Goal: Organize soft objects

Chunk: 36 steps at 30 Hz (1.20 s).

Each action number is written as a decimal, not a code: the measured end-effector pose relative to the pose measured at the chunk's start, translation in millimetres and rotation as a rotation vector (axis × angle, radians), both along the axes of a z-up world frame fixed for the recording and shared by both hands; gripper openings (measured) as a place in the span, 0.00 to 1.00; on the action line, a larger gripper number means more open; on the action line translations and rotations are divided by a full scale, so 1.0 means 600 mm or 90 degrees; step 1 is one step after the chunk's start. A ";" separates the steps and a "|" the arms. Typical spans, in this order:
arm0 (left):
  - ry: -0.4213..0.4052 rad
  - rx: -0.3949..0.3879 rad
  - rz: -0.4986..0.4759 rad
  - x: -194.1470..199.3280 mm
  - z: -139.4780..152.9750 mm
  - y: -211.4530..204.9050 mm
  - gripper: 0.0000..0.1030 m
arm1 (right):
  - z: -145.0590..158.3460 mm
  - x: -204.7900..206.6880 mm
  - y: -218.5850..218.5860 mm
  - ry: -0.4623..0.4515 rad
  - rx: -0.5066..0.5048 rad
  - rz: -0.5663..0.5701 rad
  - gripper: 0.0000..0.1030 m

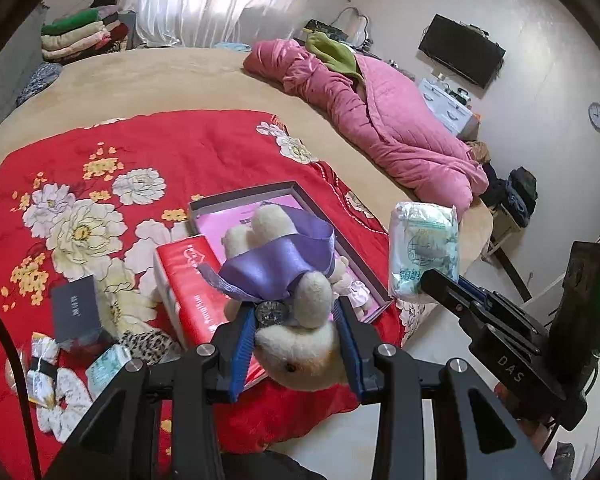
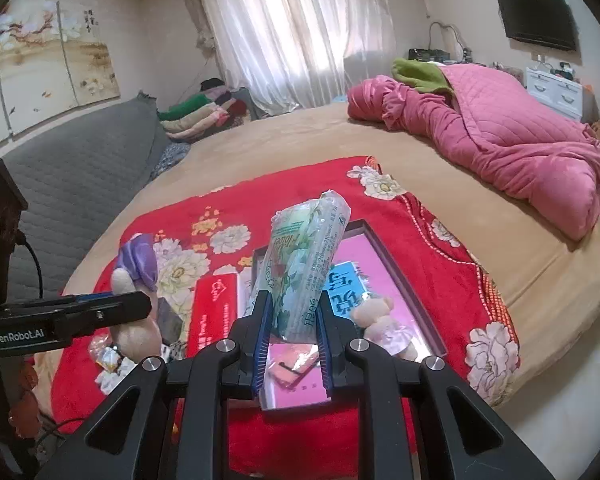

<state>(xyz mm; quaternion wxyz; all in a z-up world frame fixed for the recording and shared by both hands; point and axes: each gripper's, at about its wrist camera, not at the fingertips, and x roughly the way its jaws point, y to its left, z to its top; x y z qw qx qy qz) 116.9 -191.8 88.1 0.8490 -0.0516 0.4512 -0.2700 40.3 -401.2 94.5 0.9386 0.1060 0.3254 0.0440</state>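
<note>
The bed (image 2: 284, 136), covered in tan fabric, fills most of the room. A rumpled pink quilt (image 2: 512, 136) lies along its far right side with a green cloth (image 2: 420, 72) on top. A red floral blanket (image 1: 148, 152) is spread over the near end and carries the loose items. Folded clothes (image 2: 204, 114) are stacked at the far left by the curtain.

On the blanket sits a shallow dark-rimmed box (image 1: 256, 196) with a pink lining. A small plush bear (image 2: 384, 320) lies inside it near the front edge. A red tissue box (image 1: 188, 280) lies touching the box's left side. Further left are a dark card (image 1: 74, 308), a leopard-print piece (image 1: 148, 342) and small wrapped packets (image 1: 104, 368).

The left gripper (image 1: 298, 316) is clamped on a cream plush toy (image 1: 300, 344) in a purple satin wrap, pads pressing on either side of its head and neck. The toy is held clear of the blanket, above the tissue box and the box's near corner, legs pointing away.

The right gripper (image 2: 292, 312) is closed tight on the lower end of a soft plastic tissue pack (image 2: 304, 264), green-printed. The pack stands tilted in the air above the pink-lined box, touching nothing else. The two grippers are side by side, near but apart.
</note>
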 end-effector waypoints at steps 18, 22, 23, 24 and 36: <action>0.051 0.042 -0.024 0.052 -0.076 -0.098 0.38 | -0.035 0.024 -0.072 0.020 -0.001 -0.016 0.21; 0.073 0.037 -0.039 0.065 -0.097 -0.123 0.38 | -0.052 0.028 -0.083 0.034 -0.001 -0.018 0.21; 0.079 0.033 -0.041 0.067 -0.103 -0.129 0.38 | -0.056 0.030 -0.085 0.039 -0.002 -0.018 0.21; 0.084 0.035 -0.045 0.070 -0.109 -0.135 0.38 | -0.062 0.032 -0.086 0.045 -0.004 -0.017 0.21; 0.139 0.107 -0.078 0.095 -0.182 -0.190 0.39 | -0.110 0.049 -0.085 0.091 -0.001 -0.007 0.21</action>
